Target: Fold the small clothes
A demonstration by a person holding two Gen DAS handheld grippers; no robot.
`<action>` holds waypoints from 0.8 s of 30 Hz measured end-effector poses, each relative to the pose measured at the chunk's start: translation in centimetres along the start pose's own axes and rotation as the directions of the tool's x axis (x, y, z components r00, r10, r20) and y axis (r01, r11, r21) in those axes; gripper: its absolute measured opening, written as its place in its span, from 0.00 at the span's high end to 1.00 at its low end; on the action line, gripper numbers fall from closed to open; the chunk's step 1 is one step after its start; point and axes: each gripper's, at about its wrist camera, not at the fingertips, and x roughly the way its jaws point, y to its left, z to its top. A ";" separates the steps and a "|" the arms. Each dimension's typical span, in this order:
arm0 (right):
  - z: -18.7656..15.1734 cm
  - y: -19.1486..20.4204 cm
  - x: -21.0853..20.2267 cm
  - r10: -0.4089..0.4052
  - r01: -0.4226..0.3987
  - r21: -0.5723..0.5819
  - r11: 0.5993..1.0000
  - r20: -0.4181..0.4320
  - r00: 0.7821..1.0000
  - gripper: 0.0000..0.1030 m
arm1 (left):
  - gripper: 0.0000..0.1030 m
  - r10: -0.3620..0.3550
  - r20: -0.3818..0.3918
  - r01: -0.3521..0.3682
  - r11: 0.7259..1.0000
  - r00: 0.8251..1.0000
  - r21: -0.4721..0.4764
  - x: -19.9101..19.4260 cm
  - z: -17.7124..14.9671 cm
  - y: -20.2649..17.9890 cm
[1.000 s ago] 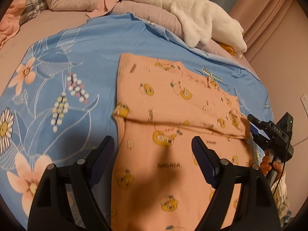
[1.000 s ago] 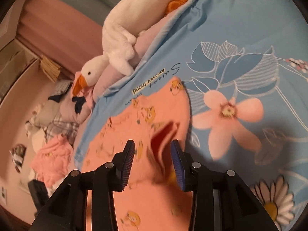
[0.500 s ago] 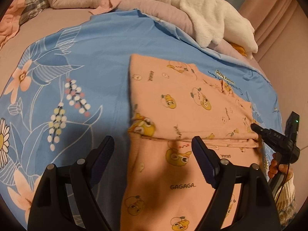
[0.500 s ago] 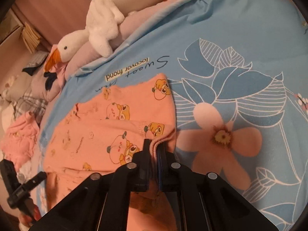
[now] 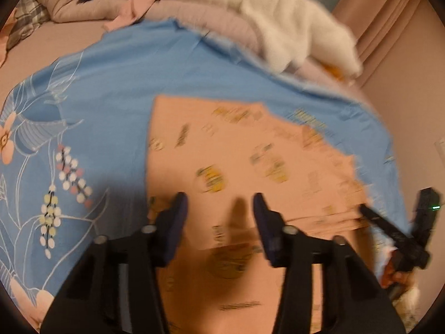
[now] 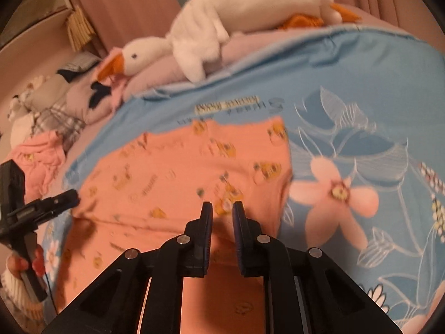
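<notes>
- Orange printed garment [image 5: 250, 167]: lies flat on the blue floral sheet [image 5: 116, 89], filling the centre of the left wrist view out to about 3 o'clock. A folded-over edge crosses it from 9 o'clock to 3 o'clock, just beyond the fingertips.
- Left gripper [image 5: 219, 211]: poised over the garment near that folded edge, its jaws partly apart and closing. Nothing is visibly pinched between them; the cloth lies below the gap.
- Right gripper [image 6: 222, 214]: jaws nearly together with a narrow gap, opening. In the right wrist view no cloth sits between the pads, so it appears to hold nothing. It hovers over the garment's side at about 3 o'clock of the cloth.
- Plush goose [image 6: 211, 41]: rests on the bedding at 12 o'clock, well apart from the work.
- Step in hand (judgement): one fold is laid, and both grippers are changing their hold for the next one.
- Next move (judgement): each gripper must pinch the fold line's doubled layers, then lift and carry both ends evenly so the layers do not slip or skew.
</notes>
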 end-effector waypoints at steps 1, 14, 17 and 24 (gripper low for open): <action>-0.3 -0.3 -0.1 -0.004 0.004 0.005 1.000 -0.010 1.000 0.84 | 0.73 0.031 -0.004 -0.031 1.000 1.000 0.008 0.4 -0.2 0.3; -4.7 -1.0 -7.2 0.056 -0.054 0.100 0.993 -0.013 0.998 0.72 | 0.13 -0.056 0.011 0.057 0.991 0.998 -0.119 -7.7 -5.9 3.8; -7.1 -2.1 -9.2 0.061 -0.056 0.157 0.986 -0.022 0.998 0.71 | 0.13 -0.056 -0.009 0.054 0.988 0.998 -0.145 -9.5 -8.6 4.8; -12.4 -3.6 -11.7 0.089 -0.061 0.270 0.961 -0.093 0.992 0.56 | 0.13 -0.102 -0.062 0.090 0.981 0.993 -0.174 -11.7 -14.6 5.4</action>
